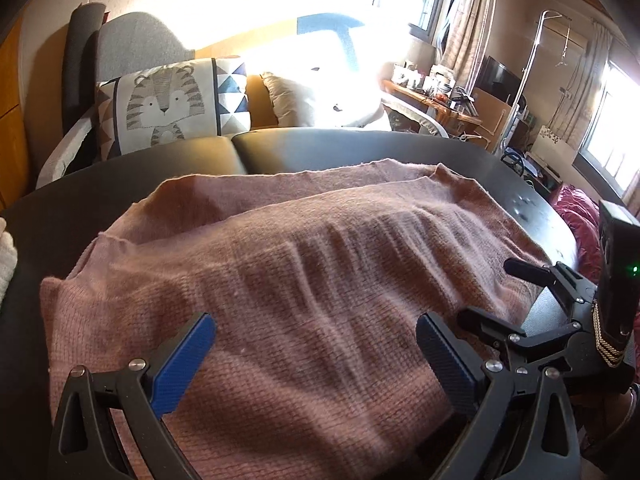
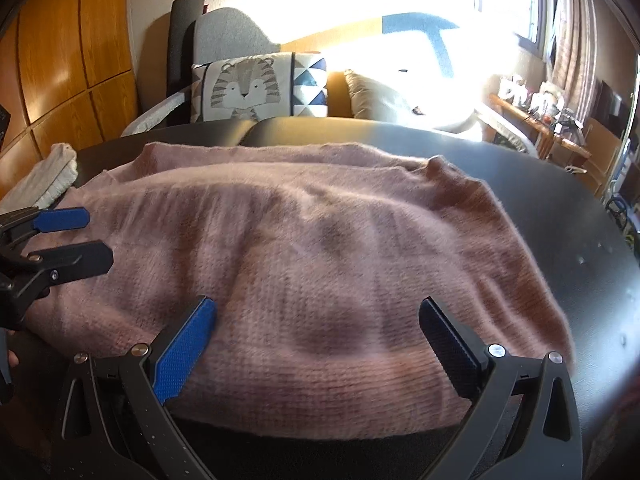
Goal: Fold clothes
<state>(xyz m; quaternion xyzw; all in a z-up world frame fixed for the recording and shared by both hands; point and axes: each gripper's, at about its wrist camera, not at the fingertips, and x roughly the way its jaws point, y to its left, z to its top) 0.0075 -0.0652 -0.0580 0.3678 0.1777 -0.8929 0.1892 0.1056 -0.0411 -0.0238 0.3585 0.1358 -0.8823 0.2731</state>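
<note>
A pink knit sweater [image 1: 288,264] lies folded over itself on the dark table [image 1: 60,208], an upper layer covering a wider lower layer. My left gripper [image 1: 316,328] hovers open over its near edge, nothing between the blue pads. In the right wrist view the sweater [image 2: 320,240] fills the middle, and my right gripper [image 2: 316,312] stands open above its near hem. Each gripper shows in the other's view: the right gripper [image 1: 494,294] at the sweater's right edge, the left gripper [image 2: 86,236] at its left edge, both open.
A folded white cloth [image 2: 48,176] sits on the table's left end. Behind the table [image 2: 560,220] is a sofa with a tiger cushion [image 1: 168,100]. A red quilted item [image 1: 580,216] lies off the table's right side, with cluttered furniture beyond.
</note>
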